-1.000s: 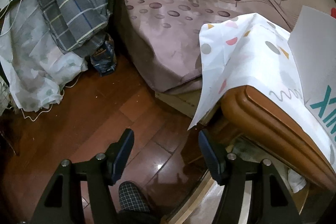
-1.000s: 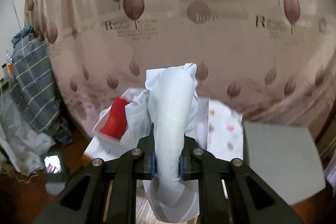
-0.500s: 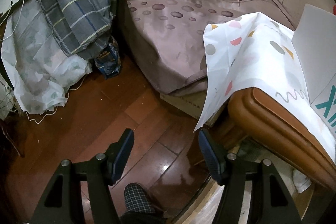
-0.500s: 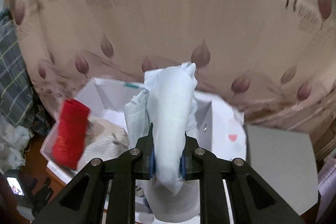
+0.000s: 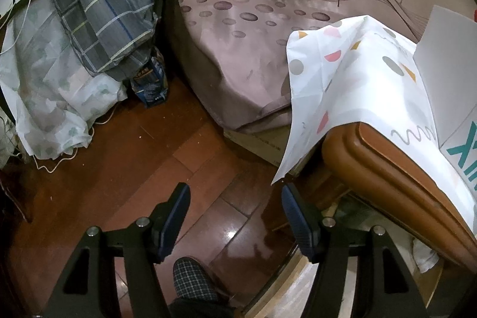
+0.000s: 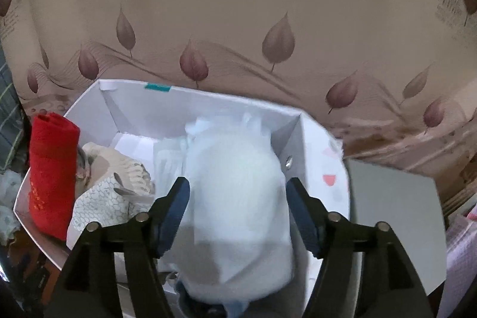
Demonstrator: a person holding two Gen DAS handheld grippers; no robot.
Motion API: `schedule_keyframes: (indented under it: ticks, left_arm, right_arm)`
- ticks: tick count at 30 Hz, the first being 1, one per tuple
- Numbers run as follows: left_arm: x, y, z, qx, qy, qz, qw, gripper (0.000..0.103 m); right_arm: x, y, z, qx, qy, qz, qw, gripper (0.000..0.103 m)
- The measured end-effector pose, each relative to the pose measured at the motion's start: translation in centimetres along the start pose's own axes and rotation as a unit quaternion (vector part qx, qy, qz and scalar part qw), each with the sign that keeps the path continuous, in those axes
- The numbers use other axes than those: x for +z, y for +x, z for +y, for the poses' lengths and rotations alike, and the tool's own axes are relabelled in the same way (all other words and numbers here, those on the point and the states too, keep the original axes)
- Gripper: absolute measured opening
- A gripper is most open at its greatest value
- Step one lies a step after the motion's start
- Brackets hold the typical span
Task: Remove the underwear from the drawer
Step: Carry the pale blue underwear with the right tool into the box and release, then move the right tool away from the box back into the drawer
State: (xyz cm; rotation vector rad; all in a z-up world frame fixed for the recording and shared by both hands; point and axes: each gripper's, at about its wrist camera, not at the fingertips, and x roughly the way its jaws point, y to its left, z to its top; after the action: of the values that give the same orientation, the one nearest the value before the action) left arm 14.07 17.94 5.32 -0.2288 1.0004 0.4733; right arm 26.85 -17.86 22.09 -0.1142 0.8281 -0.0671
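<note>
The right gripper, jaws opening, had one white underwear lying loose between them, one red roll to their left; the left gripper stood wide, empty.

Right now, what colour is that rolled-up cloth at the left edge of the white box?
Bright red rolled cloth with small gold-coloured markings, seen best in the right wrist view.

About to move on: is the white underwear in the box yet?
In. The white underwear lies bunched in the white box; the right hand-held gripper is opening, pads apart from it.
</note>
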Motion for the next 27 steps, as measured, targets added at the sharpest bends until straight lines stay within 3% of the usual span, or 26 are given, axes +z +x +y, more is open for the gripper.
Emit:
schedule_keyframes:
  ticks: [4, 7, 13, 16, 22, 24, 27]
  left_arm:
    - [0.1, -0.1, 0.1, 0.001, 0.000, -0.001, 1.0000, 0.065]
    - [0.1, 0.0, 0.1, 0.002, 0.001, -0.002, 1.0000, 0.065]
    - [0.4, 0.2, 1.8, 0.010, -0.030, 0.004, 0.9995, 0.065]
    - [0.6, 0.4, 3.6, 0.017, -0.065, 0.008, 0.9977, 0.065]
    - [0.6, 0.4, 6.0, 0.030, -0.114, 0.017, 0.9929, 0.065]
    - [0.5, 0.3, 6.3, 0.031, -0.117, 0.018, 0.9925, 0.065]
    - [0.6, 0.1, 5.9, 0.035, -0.107, 0.013, 0.9936, 0.065]
  right_arm:
    - [0.0, -4.2, 1.2, -0.010, -0.033, -0.053, 0.998, 0.067]
    - [-1.8, -7.8, 2.7, -0.024, -0.079, -0.099, 0.992, 0.068]
    - [-10.1, -11.7, 7.1, -0.058, -0.218, -0.148, 0.963, 0.066]
    - [-14.5, -11.0, 8.3, -0.051, -0.252, -0.123, 0.958, 0.063]
    - [-22.2, -6.0, 10.1, -0.026, -0.310, -0.031, 0.950, 0.045]
    - [-24.0, -3.8, 10.7, -0.026, -0.329, -0.009, 0.944, 0.043]
    - [-26.2, -0.3, 11.6, -0.049, -0.381, 0.003, 0.923, 0.041]
